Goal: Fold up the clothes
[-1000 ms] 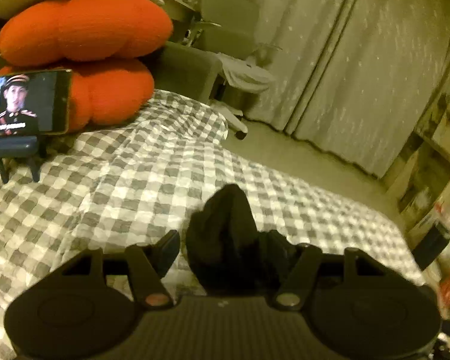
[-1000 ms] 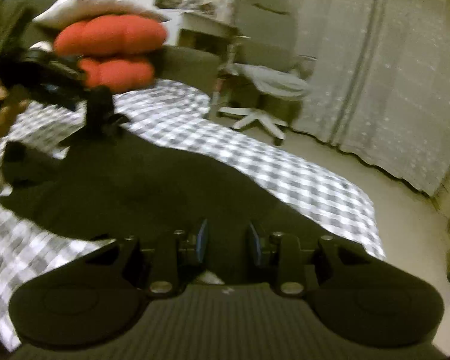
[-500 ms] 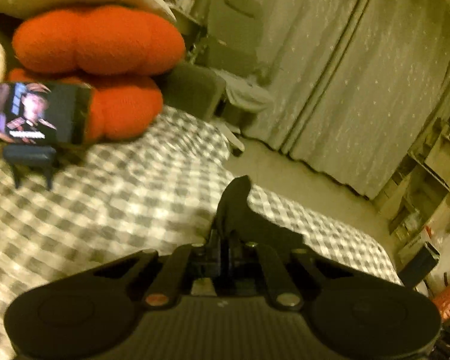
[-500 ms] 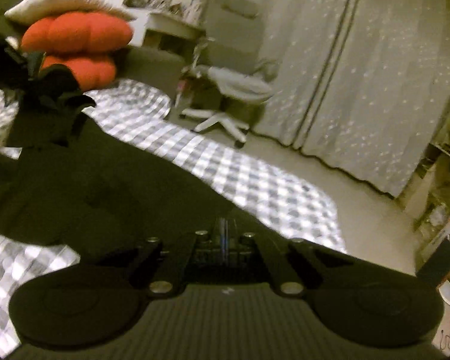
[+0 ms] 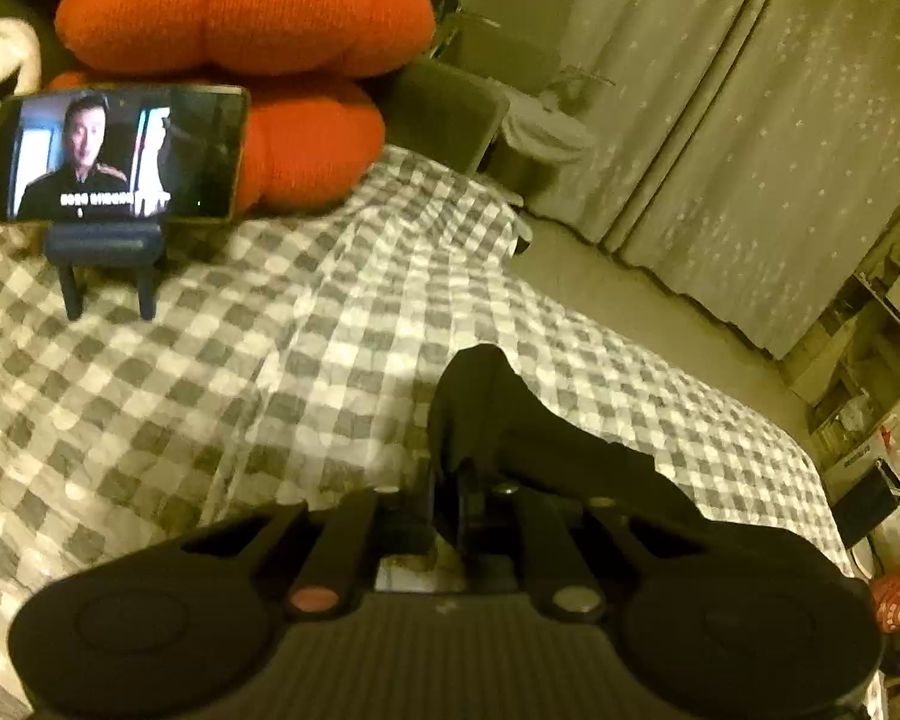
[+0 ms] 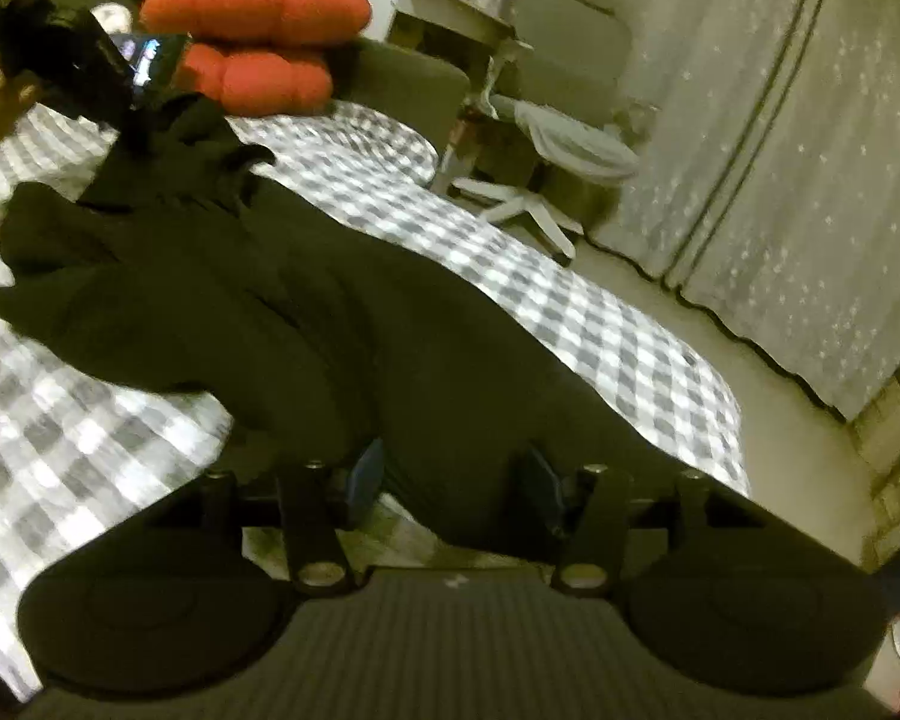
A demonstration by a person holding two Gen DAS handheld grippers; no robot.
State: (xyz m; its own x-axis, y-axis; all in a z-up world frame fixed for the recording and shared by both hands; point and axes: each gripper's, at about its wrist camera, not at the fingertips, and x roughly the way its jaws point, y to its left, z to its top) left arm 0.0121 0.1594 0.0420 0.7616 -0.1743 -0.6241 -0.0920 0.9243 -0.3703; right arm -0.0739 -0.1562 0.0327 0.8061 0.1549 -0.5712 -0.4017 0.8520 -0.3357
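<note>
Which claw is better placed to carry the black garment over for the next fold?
Left, probably. The left claw is pinched on an edge of the black garment. The right claw is opening, its pads off the cloth between them, so it would need to regrip.

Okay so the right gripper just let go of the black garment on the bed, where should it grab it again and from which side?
Judging by its pose, take the black garment at the near edge lying between the right gripper's opening jaws, coming in low from the near side of the checked bedspread. The cloth bunches there into a ridge, and the left gripper already pinches the far corner.
</note>
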